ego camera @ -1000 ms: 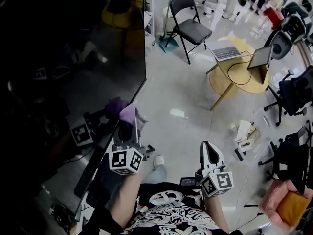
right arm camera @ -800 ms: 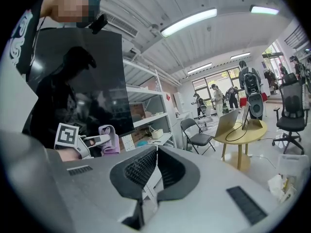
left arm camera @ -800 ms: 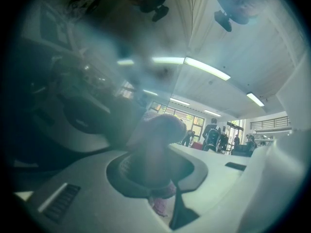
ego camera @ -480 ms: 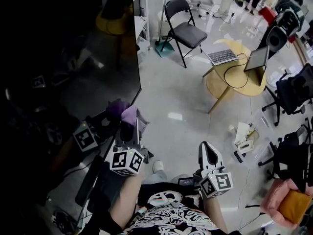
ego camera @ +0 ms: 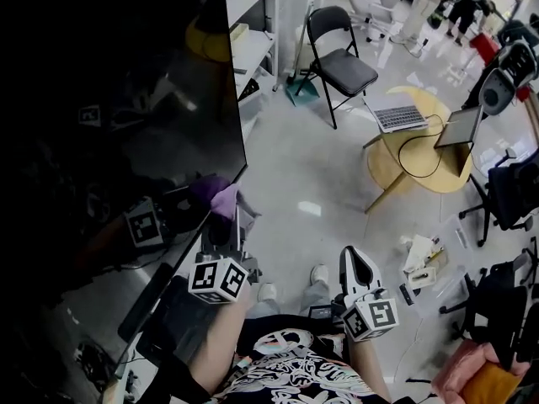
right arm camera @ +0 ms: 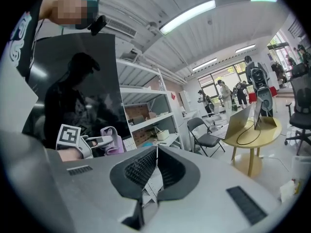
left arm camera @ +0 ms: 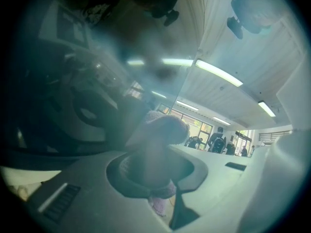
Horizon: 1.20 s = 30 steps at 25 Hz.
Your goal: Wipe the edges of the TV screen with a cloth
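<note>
The big dark TV screen (ego camera: 126, 99) fills the left of the head view, and its right edge ends in a lower corner near the middle. My left gripper (ego camera: 222, 219) is shut on a purple cloth (ego camera: 223, 199), which is pressed to the TV's bottom edge just below that corner. In the left gripper view the cloth (left arm camera: 163, 130) bulges between the jaws against the reflective screen (left arm camera: 87, 81). My right gripper (ego camera: 357, 269) hangs shut and empty to the right, away from the TV. The right gripper view shows its jaws meeting, with the cloth (right arm camera: 111, 141) far off by the screen (right arm camera: 92, 81).
Beyond the TV's right edge are a white shelf unit (ego camera: 250, 23) and a black folding chair (ego camera: 341, 61). A round wooden table (ego camera: 421, 137) with laptops is further right. Office chairs (ego camera: 514, 183) and floor clutter (ego camera: 421, 251) lie at the right. The TV stand base (ego camera: 168, 318) is by my legs.
The left gripper with the cloth has slid along the TV's bottom edge toward the lower right corner. The head view has shifted a little. The right gripper has hardly moved.
</note>
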Motion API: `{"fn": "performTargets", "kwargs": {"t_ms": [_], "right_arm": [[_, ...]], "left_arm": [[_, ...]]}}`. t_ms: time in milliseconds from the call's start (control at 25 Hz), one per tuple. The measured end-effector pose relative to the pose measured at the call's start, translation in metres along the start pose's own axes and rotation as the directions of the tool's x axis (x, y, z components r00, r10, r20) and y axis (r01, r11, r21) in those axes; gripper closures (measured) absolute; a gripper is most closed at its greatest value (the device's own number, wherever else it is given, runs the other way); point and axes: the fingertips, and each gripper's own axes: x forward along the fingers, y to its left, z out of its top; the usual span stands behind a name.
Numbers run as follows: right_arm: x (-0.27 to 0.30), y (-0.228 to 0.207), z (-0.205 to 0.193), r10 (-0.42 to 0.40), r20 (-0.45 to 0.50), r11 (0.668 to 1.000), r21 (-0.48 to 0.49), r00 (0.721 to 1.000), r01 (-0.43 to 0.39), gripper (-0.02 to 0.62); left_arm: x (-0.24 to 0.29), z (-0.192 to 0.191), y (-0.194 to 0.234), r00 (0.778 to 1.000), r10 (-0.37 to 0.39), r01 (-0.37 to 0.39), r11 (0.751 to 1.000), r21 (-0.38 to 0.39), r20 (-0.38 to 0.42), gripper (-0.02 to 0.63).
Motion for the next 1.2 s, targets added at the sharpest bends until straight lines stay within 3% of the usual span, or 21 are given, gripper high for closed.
{"fn": "performTargets", "kwargs": {"t_ms": [320,800,1200], "right_arm": [[0.037,-0.036,0.038,0.129,-0.015,0.989,-0.064,0.992,-0.130,0.566],[0.068,-0.056,0.051,0.232,-0.073,0.960,-0.144,0.970,-0.240,0.566],[0.069,-0.079,0.062,0.229,-0.073,0.959,-0.154,0.971,-0.238,0.566]], "left_arm": [[0.012,0.000,0.001,0.992,0.121,-0.121,0.993,0.009,0.035,0.512],[0.040,-0.002,-0.006,0.980,0.188,-0.190,0.981,0.037,0.062,0.512],[0.048,0.001,-0.010,0.974,0.211,-0.214,0.976,0.031,0.078,0.512]]}}
